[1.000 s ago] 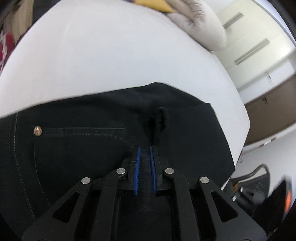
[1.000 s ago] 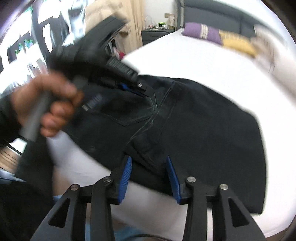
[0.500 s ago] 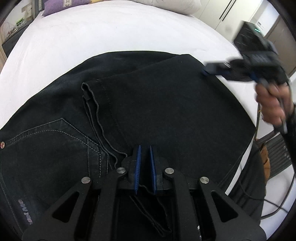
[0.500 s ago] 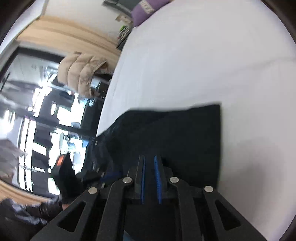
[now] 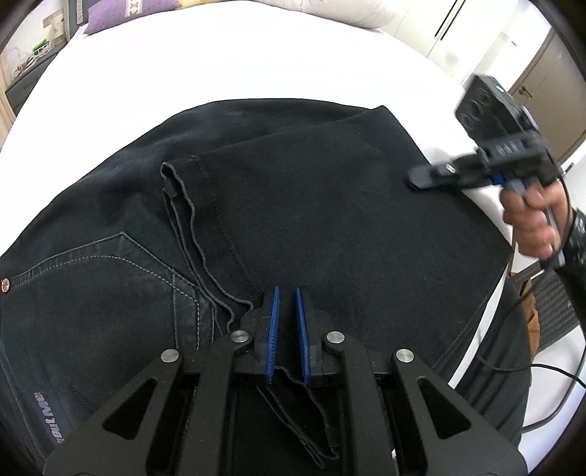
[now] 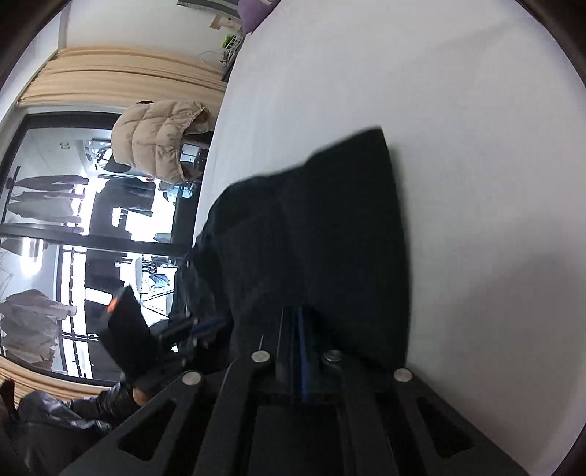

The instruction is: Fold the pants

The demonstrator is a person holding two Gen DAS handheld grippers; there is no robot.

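The left gripper (image 5: 285, 318) pinches the hem of the black pants (image 5: 311, 227), which lie folded on the white bed (image 5: 227, 66) ahead. The right gripper (image 6: 293, 329) is clamped on their far-right edge; a purple pillow (image 5: 124, 11) lies beyond.

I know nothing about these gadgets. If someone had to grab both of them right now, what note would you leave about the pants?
Left hand-held gripper: shut on the hem of the pants, pads close together with the frayed edge between them.
Right hand-held gripper: at the fold's right edge; appears shut on the cloth, view blurred.
Pants: lying on the white bed, legs already folded over toward the back pocket.
Left: lay the hem down, let go, flatten, then fold again.
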